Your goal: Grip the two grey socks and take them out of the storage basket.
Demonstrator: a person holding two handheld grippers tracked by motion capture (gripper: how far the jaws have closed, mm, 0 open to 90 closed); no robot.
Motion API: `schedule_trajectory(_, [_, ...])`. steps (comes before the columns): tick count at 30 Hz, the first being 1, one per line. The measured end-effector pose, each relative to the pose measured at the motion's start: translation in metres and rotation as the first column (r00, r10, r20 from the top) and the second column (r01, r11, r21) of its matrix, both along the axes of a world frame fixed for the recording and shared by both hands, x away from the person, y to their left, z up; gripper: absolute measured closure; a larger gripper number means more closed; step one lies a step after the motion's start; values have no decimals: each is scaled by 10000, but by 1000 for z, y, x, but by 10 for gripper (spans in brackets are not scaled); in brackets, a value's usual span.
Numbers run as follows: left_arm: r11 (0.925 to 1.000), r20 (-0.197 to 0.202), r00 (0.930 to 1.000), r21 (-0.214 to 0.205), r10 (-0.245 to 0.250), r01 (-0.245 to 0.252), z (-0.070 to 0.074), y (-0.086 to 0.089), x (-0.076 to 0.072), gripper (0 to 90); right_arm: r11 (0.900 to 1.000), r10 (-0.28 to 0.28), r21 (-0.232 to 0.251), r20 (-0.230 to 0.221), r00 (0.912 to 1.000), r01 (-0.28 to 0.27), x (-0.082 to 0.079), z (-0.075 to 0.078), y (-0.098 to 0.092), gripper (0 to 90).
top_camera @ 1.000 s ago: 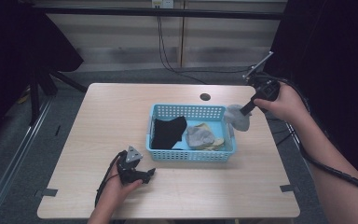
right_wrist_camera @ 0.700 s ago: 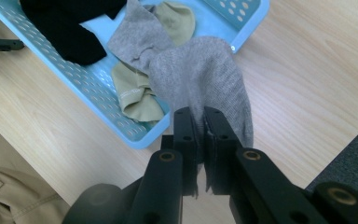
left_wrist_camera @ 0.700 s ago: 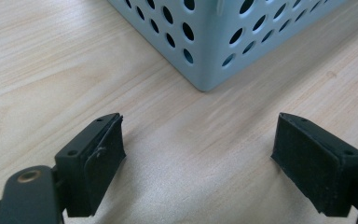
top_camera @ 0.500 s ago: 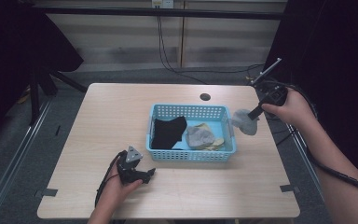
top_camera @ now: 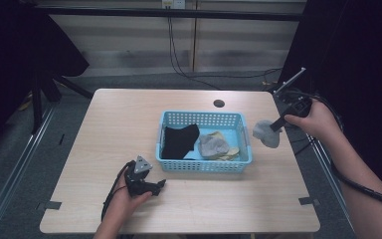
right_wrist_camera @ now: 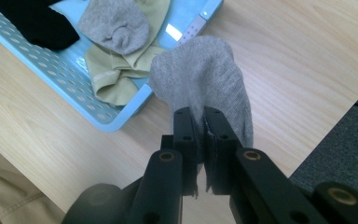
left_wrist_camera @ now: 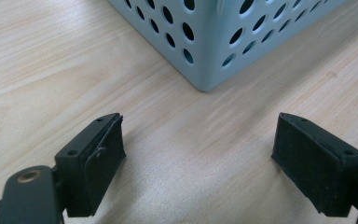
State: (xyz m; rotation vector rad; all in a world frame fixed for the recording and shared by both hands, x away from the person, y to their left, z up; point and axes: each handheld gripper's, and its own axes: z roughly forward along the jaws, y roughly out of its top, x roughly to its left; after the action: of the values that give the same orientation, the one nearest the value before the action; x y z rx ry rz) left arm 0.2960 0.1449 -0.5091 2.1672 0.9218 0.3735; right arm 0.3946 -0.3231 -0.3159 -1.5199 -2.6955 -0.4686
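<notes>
Over the table (top_camera: 129, 119), right gripper (right_wrist_camera: 200, 122) pinches grey sock (right_wrist_camera: 205, 79).

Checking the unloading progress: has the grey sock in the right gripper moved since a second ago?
Yes. The grey sock has drifted right and downward, away from the blue basket.

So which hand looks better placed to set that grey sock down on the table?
The right. Its gripper is already shut on the grey knitted sock, hanging over bare wooden table beside the light blue perforated plastic basket. The left gripper rests open and empty near the basket's front corner.
</notes>
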Motion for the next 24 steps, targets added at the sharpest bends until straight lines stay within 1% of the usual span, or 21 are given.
schedule_trajectory(1, [10000, 2, 10000, -4, 0, 0, 0, 0, 0, 158, 10000, -2, -34, 23, 10000, 2, 0, -3, -3, 849])
schedule_trajectory(2, [10000, 2, 10000, -4, 0, 0, 0, 0, 0, 159, 10000, -2, -34, 23, 10000, 2, 0, -3, -3, 849])
schedule_trajectory(7, [10000, 1, 10000, 4, 5, -5, 0, 0, 0, 158, 9999, -135, -55, -110, 9998, 135, -1, -13, -8, 848])
schedule_trajectory(8, [10000, 1, 10000, 4, 5, -5, 0, 0, 0, 158, 9999, -135, -55, -110, 9998, 135, -1, -13, -8, 848])
schedule_trajectory(9, [10000, 1, 10000, -4, 3, -3, 0, 0, 0, 158, 9999, -132, -41, -118, 9998, 131, 0, -17, -9, 848])
schedule_trajectory(10, [10000, 1, 10000, -4, 3, -3, 0, 0, 0, 159, 9999, -132, -41, -118, 9998, 131, 0, -17, -9, 848])
schedule_trajectory(11, [10000, 1, 10000, -5, 4, -4, 0, 0, 0, 158, 9999, -151, -14, -121, 9998, 151, 0, -21, -10, 848])
schedule_trajectory(13, [10000, 8, 10000, 2, 4, -4, 0, 0, 0, 158, 9999, -152, -9, -181, 9997, 152, 0, -23, -10, 848])
schedule_trajectory(15, [10000, 6, 10000, 1, -2, 2, 0, 0, 0, 159, 9998, -187, -87, -311, 9993, 184, 1, -32, -8, 848])
schedule_trajectory(16, [10000, 6, 10000, 1, -2, 2, 0, 0, 0, 159, 9998, -187, -87, -311, 9993, 184, 1, -32, -8, 848])
schedule_trajectory(17, [10000, 4, 10000, 0, 1, -1, 0, 0, 0, 158, 9998, -169, -92, -354, 9992, 166, 2, -37, -7, 848])
schedule_trajectory(18, [10000, 4, 10000, 0, 1, -1, 0, 0, 0, 158, 9998, -169, -92, -354, 9992, 166, 2, -37, -7, 848])
schedule_trajectory(20, [10000, 7, 10000, 0, -2, 2, 0, 0, 0, 158, 9998, -144, -107, -422, 9990, 140, 3, -44, -5, 848])
schedule_trajectory(22, [10000, 6, 10000, -1, 1, -1, 0, 0, 0, 158, 9998, -180, -90, -487, 9986, 176, 4, -46, -4, 847])
schedule_trajectory(23, [10000, 6, 10000, 2, 2, -2, 0, 0, 0, 158, 9999, -163, -48, -496, 9986, 161, 4, -50, -3, 847])
schedule_trajectory(24, [10000, 6, 10000, 2, 2, -2, 0, 0, 0, 158, 9999, -163, -48, -496, 9986, 161, 4, -50, -3, 847])
